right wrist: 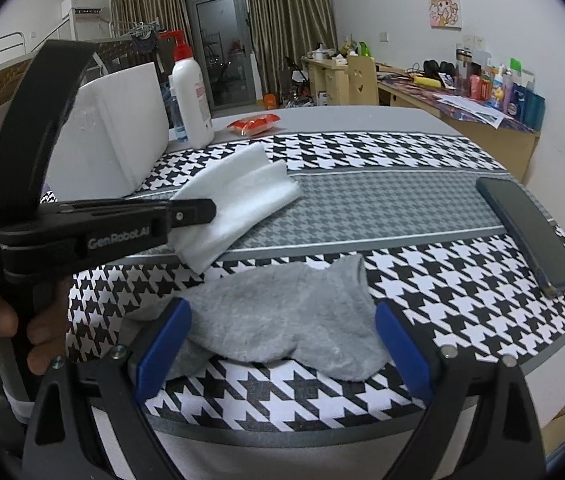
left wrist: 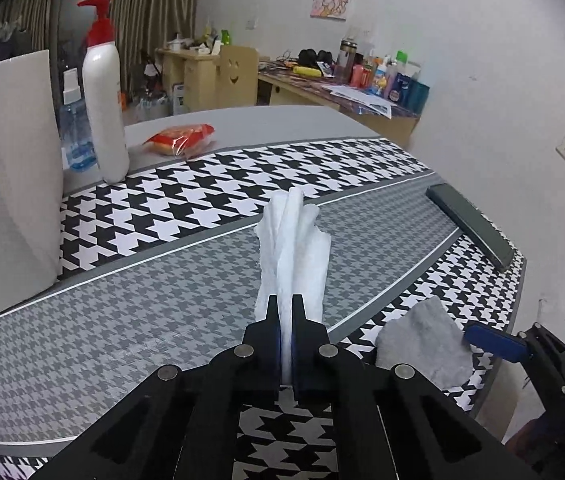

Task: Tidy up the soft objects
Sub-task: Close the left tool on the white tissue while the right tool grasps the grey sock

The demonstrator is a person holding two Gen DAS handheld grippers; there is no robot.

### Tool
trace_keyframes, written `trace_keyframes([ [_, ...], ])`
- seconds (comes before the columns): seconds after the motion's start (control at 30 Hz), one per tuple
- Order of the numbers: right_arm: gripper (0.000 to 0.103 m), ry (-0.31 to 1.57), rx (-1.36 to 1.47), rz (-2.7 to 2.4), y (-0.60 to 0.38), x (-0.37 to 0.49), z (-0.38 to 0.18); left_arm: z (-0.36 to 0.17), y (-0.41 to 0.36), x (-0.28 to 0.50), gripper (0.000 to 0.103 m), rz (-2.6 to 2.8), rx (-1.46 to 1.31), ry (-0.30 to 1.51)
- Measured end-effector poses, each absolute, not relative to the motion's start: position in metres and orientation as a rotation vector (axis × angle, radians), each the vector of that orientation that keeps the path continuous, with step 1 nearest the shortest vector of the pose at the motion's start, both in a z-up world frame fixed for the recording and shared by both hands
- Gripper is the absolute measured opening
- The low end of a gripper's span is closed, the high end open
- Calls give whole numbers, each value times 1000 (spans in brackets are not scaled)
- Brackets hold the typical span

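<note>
Right wrist view: spread right jaws (right wrist: 282,344) straddle the sock (right wrist: 282,320) lying crosswise near the bench's (right wrist: 462,320) front edge, while left jaws (right wrist: 190,216) pinch the tissue (right wrist: 242,200).

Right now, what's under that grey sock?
The grey sock lies flat on the houndstooth mat, between the open right fingers. Anything beneath the sock itself is hidden.

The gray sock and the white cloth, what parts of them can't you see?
- Gray sock: in the left wrist view the right gripper covers one edge; its underside is hidden in both views.
- White cloth: its near end is hidden inside the left gripper, in both views.
</note>
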State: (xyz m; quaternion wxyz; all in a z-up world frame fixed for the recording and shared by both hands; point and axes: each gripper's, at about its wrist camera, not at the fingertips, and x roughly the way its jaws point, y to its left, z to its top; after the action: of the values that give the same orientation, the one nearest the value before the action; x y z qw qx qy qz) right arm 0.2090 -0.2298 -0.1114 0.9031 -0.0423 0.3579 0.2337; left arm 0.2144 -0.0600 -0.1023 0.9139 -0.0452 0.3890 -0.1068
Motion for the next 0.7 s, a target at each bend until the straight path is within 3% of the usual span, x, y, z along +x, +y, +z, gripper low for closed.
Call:
trace_keyframes([
  [0.37, 95, 794, -119, 443, -218, 217, -122, -102, -49, 206, 4, -222, -123, 795],
  [0.47, 87, 789, -171, 407, -212, 217, -123, -102, -47, 204, 4, -227, -127, 792],
  [0.57, 71, 796, -168, 412, -212, 219, -122, -102, -48, 202, 4, -232, -123, 788],
  [0.7, 41, 790, -159, 416, -214, 220, -120, -100, -49, 199, 4, -243, -119, 777],
])
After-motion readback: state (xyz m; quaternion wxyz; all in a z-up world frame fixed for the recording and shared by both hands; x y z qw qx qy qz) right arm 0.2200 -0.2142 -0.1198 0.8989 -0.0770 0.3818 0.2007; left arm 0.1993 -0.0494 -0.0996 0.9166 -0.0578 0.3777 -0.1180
